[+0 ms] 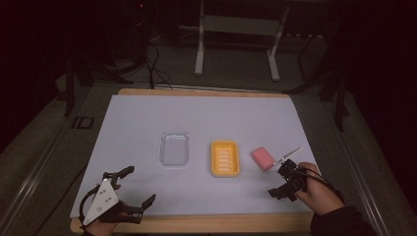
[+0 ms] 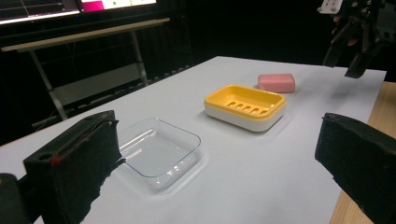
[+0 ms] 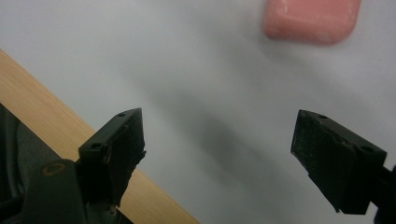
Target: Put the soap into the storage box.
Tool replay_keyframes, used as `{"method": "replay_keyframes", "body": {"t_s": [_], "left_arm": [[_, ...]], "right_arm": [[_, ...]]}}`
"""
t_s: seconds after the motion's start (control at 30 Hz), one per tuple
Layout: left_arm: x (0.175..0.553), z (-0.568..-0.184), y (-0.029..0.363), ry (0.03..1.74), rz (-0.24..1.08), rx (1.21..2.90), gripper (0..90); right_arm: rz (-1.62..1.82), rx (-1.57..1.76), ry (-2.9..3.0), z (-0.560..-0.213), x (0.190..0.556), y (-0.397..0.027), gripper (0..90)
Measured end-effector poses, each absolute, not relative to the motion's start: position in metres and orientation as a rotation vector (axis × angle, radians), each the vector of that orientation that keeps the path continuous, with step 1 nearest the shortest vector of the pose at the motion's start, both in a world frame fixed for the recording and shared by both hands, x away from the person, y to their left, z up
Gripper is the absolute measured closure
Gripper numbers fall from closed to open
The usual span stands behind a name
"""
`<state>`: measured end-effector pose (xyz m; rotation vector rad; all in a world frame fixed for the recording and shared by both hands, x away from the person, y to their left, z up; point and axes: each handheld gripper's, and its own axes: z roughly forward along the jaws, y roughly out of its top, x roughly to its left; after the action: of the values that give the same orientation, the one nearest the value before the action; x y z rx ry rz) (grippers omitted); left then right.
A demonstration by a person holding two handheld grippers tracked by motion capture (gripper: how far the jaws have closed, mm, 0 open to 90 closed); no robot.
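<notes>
A pink soap bar [image 1: 263, 158] [image 2: 276, 82] [image 3: 310, 18] lies on the white sheet, just right of a yellow soap dish [image 1: 225, 158] [image 2: 245, 105] with a slotted insert. A clear plastic tray [image 1: 174, 148] [image 2: 156, 151] sits left of the dish. My right gripper [image 1: 282, 183] [image 2: 346, 60] [image 3: 219, 144] hovers open just near of the soap, pointing down at bare sheet, nothing between its jaws. My left gripper [image 1: 139, 185] [image 2: 217, 163] rests open at the front left corner, well short of the clear tray.
The white sheet [image 1: 147, 123] covers a wooden board whose front edge [image 1: 196, 222] shows near the hands. Behind the table stand a metal frame [image 1: 236, 29] and loose cables [image 1: 155, 64] on the dark floor.
</notes>
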<state>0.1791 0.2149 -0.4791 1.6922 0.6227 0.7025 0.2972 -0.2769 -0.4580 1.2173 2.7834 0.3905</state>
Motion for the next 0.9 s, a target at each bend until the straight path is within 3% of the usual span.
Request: {"method": "replay_keyframes", "body": {"t_s": [0.73,0.9], "left_arm": [[0.179,-0.479,0.214,0.620,0.700,1.695,0.6],[0.179,-0.479,0.214,0.619,0.698,1.699,0.6]], "right_arm": [[-0.089,1.389,2.796,-0.458,0.321,-0.277,20.0],[-0.183,1.404,2.816,-0.461,0.328,-0.276,17.1]]}}
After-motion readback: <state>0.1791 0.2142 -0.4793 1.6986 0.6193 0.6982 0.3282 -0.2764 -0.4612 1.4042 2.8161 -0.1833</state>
